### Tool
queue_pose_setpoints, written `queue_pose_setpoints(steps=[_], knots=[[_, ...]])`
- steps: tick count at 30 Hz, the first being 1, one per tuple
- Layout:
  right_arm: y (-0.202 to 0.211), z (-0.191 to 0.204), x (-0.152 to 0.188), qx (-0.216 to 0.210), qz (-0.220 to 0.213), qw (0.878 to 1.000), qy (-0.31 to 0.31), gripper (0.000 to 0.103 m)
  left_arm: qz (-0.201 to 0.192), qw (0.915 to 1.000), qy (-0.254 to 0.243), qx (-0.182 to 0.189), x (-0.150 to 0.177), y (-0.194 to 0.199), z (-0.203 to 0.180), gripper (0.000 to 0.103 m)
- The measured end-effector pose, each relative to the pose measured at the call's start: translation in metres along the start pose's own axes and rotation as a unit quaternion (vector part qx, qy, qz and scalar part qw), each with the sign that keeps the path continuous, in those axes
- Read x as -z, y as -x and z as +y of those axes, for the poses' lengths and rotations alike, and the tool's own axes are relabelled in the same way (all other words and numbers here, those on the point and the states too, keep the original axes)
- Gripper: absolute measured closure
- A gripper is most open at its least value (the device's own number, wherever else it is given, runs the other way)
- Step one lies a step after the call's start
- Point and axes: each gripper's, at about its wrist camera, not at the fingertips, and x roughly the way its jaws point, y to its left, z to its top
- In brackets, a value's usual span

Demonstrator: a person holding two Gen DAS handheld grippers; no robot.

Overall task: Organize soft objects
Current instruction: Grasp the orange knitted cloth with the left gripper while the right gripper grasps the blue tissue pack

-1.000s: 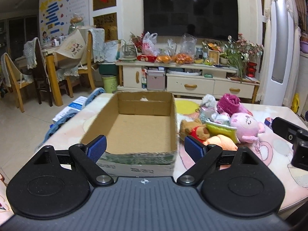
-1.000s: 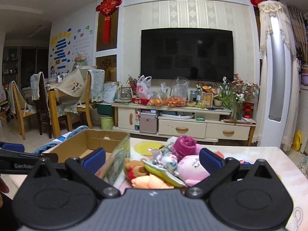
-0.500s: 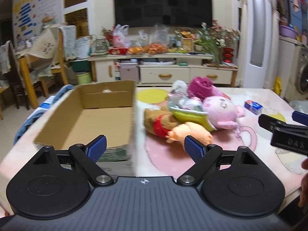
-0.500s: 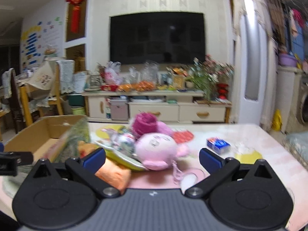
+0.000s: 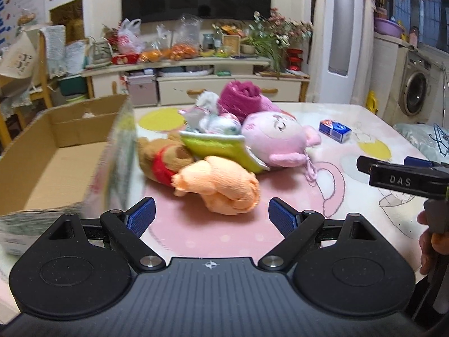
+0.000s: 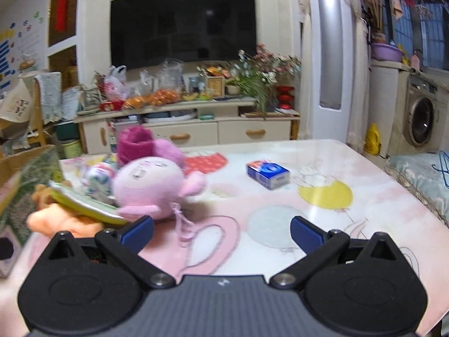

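Observation:
A pile of soft toys lies mid-table: an orange plush (image 5: pixel 221 186) nearest, a brown bear in a red shirt (image 5: pixel 161 156), a green-yellow soft piece (image 5: pixel 219 147), a round pink plush (image 5: pixel 275 137) and a magenta knit roll (image 5: pixel 241 99). An open cardboard box (image 5: pixel 56 154) stands left of the pile. My left gripper (image 5: pixel 211 218) is open and empty just in front of the orange plush. My right gripper (image 6: pixel 221 233) is open and empty, to the right of the pink plush (image 6: pixel 148 185); it also shows in the left wrist view (image 5: pixel 404 179).
A small blue and white box (image 6: pixel 268 174) lies on the pink patterned table (image 6: pixel 322 224) right of the toys. A TV cabinet (image 6: pixel 196 123) with bags and flowers stands behind. Chairs are at far left, a washing machine (image 6: pixel 421 118) at far right.
Both grippers have swung right, from facing the cardboard box to facing the toy pile and the table's right side. The left one has come closer to the orange plush. Both stay open.

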Motion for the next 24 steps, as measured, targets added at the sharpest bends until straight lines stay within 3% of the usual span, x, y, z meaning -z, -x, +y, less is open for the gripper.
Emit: queue_pose_setpoints(steps=[12,24], knots=[[-0.084,-0.044,-0.019,0.028,0.013,1.0,0.004,0.001,0.044,0.9988,0.02,0.002,-0.005,-0.031,-0.003,0.0],[-0.169,-0.073,-0.049,0.003,0.018,1.0,0.01,0.001,0.062,0.9978,0.025,-0.003,-0.011,-0.048,-0.009,0.0]])
